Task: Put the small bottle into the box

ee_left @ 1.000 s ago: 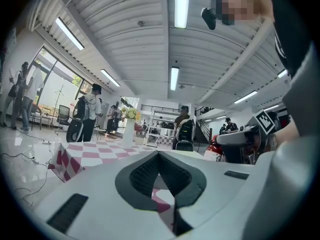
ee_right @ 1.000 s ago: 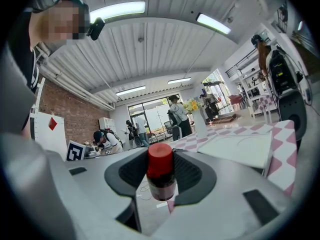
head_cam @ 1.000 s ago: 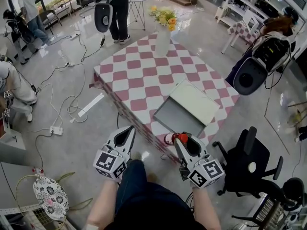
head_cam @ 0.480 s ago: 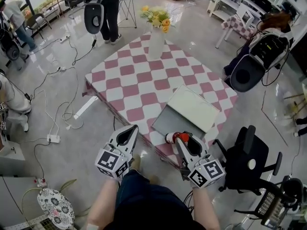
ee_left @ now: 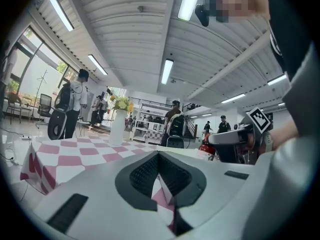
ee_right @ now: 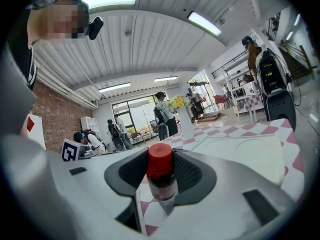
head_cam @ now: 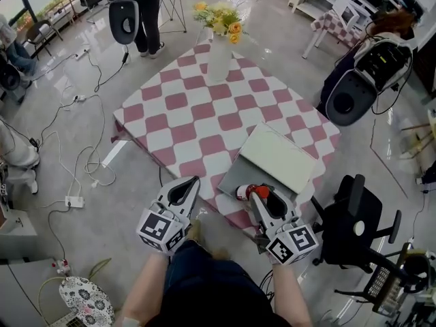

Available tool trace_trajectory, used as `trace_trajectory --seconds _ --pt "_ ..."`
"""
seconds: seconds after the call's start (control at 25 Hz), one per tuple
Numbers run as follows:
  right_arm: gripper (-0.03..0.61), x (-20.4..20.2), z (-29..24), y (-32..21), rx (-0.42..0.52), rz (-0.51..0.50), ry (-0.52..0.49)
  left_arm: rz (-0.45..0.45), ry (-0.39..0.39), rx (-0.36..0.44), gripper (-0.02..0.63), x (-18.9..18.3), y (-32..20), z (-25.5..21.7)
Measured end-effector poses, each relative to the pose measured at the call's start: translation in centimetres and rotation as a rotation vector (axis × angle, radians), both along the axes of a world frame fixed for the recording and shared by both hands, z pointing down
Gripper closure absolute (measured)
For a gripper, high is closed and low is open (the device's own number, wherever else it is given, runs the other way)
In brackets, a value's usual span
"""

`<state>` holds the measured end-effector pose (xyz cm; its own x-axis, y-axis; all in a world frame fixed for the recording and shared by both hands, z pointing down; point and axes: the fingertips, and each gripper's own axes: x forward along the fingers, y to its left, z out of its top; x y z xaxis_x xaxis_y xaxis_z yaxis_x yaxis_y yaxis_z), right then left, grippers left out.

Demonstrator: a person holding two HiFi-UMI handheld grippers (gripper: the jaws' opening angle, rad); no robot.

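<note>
Head view: a table (head_cam: 204, 125) under a pink-and-white checked cloth carries a white vase (head_cam: 219, 60) of yellow flowers near its far corner. The grey box (head_cam: 235, 177) sits open at the table's near right edge, with its pale lid (head_cam: 278, 157) across its far part. The right gripper (head_cam: 255, 195) reaches in over the box's near rim. At its jaw tips is the small bottle (head_cam: 245, 193), red-capped, just above that rim at the table's near edge. The left gripper (head_cam: 192, 181) hangs at the near edge, left of the box and apart from it. A black office chair (head_cam: 351, 223) stands on the floor off the table's right corner.

Left gripper view: the jaws are pressed together at the tips with nothing between them, and only checked cloth shows through the slit below. The vase stands beyond on the left, and the other gripper with the bottle is off to the right.

Right gripper view: the jaws are clamped on the bottle's sides just under its red cap, and it stands upright between the dark pads (ee_right: 189, 173). The pale lid spreads out beyond on the right
</note>
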<state>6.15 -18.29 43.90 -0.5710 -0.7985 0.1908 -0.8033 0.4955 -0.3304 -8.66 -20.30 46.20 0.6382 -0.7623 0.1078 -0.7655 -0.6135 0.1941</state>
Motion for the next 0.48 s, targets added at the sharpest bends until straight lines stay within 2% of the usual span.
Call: trace_trajectory --seconds 0.48 --pt "0.426 -2.2 3.2 -3.0 -0.034 -0.019 0.115 0.068 -0.003 -0.020 0.613 0.6 -3.0 1.8"
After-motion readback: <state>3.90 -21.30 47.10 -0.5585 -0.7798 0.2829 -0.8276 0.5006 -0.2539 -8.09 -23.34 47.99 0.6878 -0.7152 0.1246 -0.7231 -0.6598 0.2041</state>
